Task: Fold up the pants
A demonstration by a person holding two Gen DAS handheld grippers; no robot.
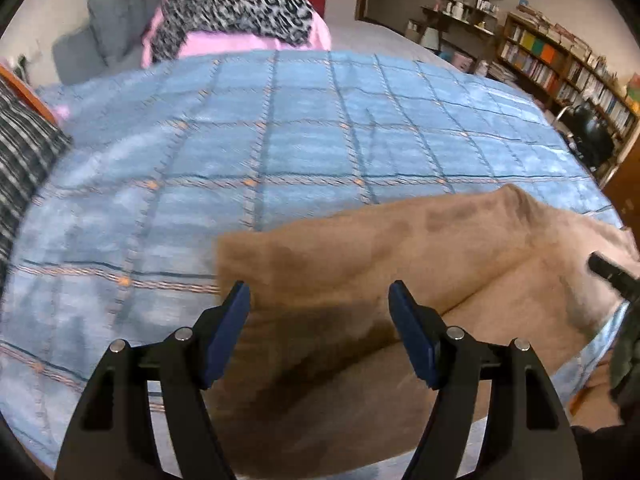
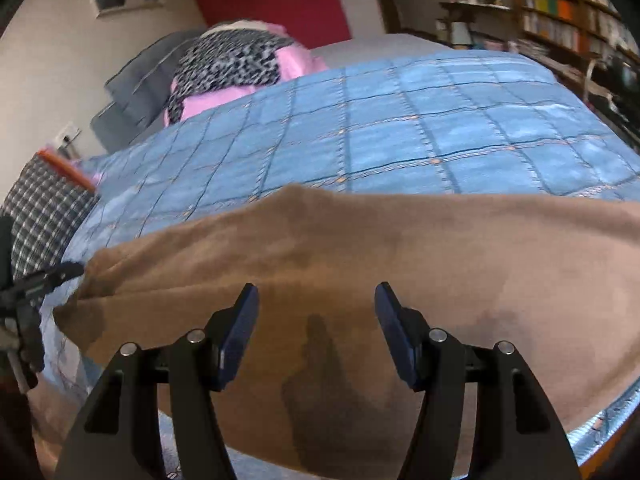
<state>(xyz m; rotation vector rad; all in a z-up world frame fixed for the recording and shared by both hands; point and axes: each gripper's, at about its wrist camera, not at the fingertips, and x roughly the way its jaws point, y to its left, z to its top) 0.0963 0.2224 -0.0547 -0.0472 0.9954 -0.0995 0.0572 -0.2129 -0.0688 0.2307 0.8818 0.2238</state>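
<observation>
The tan-brown pants [image 1: 380,272] lie across the near edge of a bed with a blue checked quilt [image 1: 280,128]. They also fill the lower half of the right wrist view [image 2: 360,248]. My left gripper [image 1: 319,292] is open above the left end of the pants, holding nothing. My right gripper [image 2: 317,294] is open above the middle of the pants, holding nothing. The right gripper's tip shows at the right edge of the left wrist view [image 1: 612,272]. The left gripper shows at the left edge of the right wrist view [image 2: 44,276].
A pile of leopard-print and pink clothes [image 1: 236,16] and grey pillows [image 1: 116,20] lie at the bed's far end. A plaid cloth [image 1: 24,152] lies at the left. Bookshelves [image 1: 560,64] and a dark chair [image 1: 592,136] stand at the right.
</observation>
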